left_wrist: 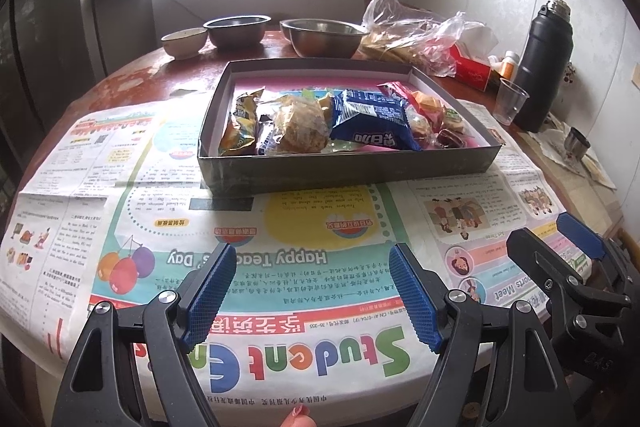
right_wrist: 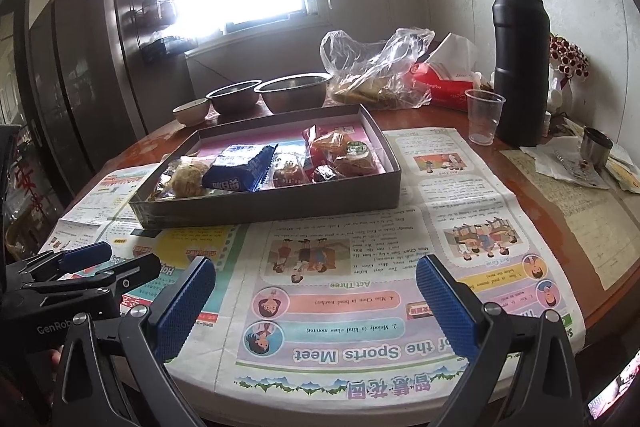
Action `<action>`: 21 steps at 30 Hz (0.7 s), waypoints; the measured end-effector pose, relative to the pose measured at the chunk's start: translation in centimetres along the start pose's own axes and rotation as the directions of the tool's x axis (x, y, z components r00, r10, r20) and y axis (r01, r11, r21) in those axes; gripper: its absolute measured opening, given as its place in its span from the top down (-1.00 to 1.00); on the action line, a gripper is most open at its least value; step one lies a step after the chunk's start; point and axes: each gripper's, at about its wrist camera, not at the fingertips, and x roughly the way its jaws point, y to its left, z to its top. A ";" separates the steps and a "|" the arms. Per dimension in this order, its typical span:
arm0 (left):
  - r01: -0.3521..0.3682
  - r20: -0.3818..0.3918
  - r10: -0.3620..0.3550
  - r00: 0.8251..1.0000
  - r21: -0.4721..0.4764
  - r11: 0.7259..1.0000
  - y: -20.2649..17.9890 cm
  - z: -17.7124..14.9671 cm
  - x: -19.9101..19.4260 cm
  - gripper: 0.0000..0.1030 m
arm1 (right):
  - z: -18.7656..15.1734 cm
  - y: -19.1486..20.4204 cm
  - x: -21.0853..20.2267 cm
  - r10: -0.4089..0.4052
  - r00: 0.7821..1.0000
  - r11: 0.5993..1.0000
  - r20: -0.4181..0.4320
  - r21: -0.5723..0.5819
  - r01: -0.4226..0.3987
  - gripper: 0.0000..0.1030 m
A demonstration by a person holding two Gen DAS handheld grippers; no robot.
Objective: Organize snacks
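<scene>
Both jaws open, empty, above newspaper (left_wrist: pixel 280 227); snacks (left_wrist: pixel 372 119) in box (left_wrist: pixel 344 167) at 12 o'clock: light, crinkly, best pinched at sealed edges.

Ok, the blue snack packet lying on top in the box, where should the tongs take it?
Grip the blue packet across its narrow width near the raised, crimped end, coming from above: it lies flat on the other snacks, and the box walls block any side approach.

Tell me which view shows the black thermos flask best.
The right wrist view: the black thermos flask stands whole and large there, steel top to base, behind the clear plastic cup. The left wrist view shows the flask whole too, but smaller and warped near the right edge.
</scene>
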 end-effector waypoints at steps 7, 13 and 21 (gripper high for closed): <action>-0.002 -0.006 0.002 1.000 0.007 1.000 -0.1 -0.1 0.1 -0.55 | -0.1 -0.1 0.2 -0.009 1.000 1.000 -0.012 0.003 0.009 -0.97; -0.009 -0.001 0.009 1.000 0.011 1.000 -0.1 -0.1 0.0 -0.55 | -0.2 -0.1 0.3 -0.011 1.000 1.000 -0.022 -0.001 0.011 -0.97; -0.013 -0.003 0.013 1.000 0.009 1.000 0.0 -0.2 0.0 -0.55 | -0.4 0.0 0.6 -0.008 0.999 1.000 -0.036 -0.007 0.008 -0.97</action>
